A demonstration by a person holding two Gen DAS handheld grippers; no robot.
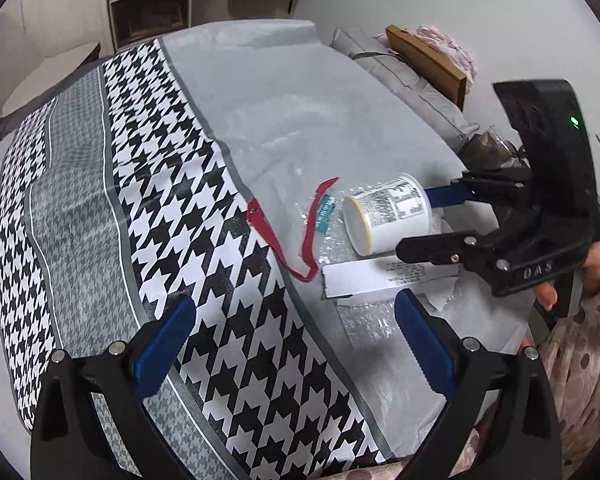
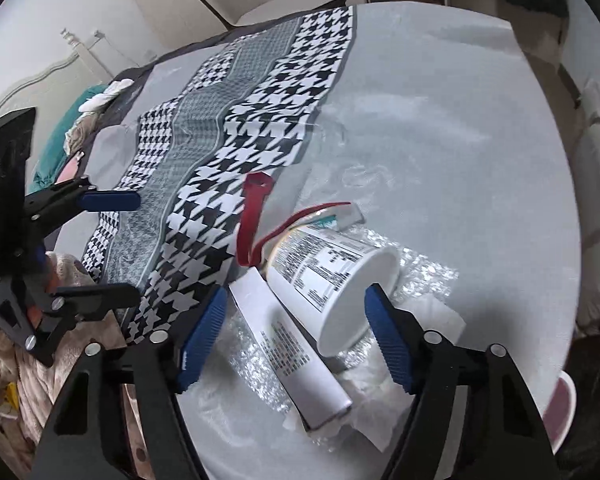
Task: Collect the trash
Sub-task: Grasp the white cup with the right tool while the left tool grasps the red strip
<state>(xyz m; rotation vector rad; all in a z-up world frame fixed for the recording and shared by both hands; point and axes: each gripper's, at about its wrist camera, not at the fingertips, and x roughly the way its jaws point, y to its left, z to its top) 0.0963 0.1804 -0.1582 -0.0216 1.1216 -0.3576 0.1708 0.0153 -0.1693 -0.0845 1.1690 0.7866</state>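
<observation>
Your right hand-held gripper (image 2: 296,334) fills the bottom of the right wrist view, its blue pads spread apart. The right pad sits at the open rim of the paper cup (image 2: 332,280), which lies on its side at centre frame; the left pad stands clear on the far side of the white carton (image 2: 296,356). Both items lie between the pads, but neither pad is pressing on anything, so nothing is grasped.

In the left wrist view, your left hand-held gripper (image 1: 296,348) is at the bottom of the frame, also released, with only patterned cloth between its pads. The cup (image 1: 388,216) lies right of centre, base towards the camera, with the right gripper's blue finger (image 1: 446,196) at its far end.

Around the cup: the carton lies just beside it, nearer you. A red ribbon (image 2: 254,220) curls up and left of it, and a clear wrapper with teal print (image 1: 324,212) lies next to the base. Bubble wrap (image 2: 420,272) and crumpled white paper (image 2: 384,408) lie underneath the pile.

Everything rests on a grey cloth (image 1: 284,104), with a black-and-white houndstooth cloth (image 1: 168,152) to its left. A shelf unit (image 1: 150,0) stands at upper left of the left wrist view.
</observation>
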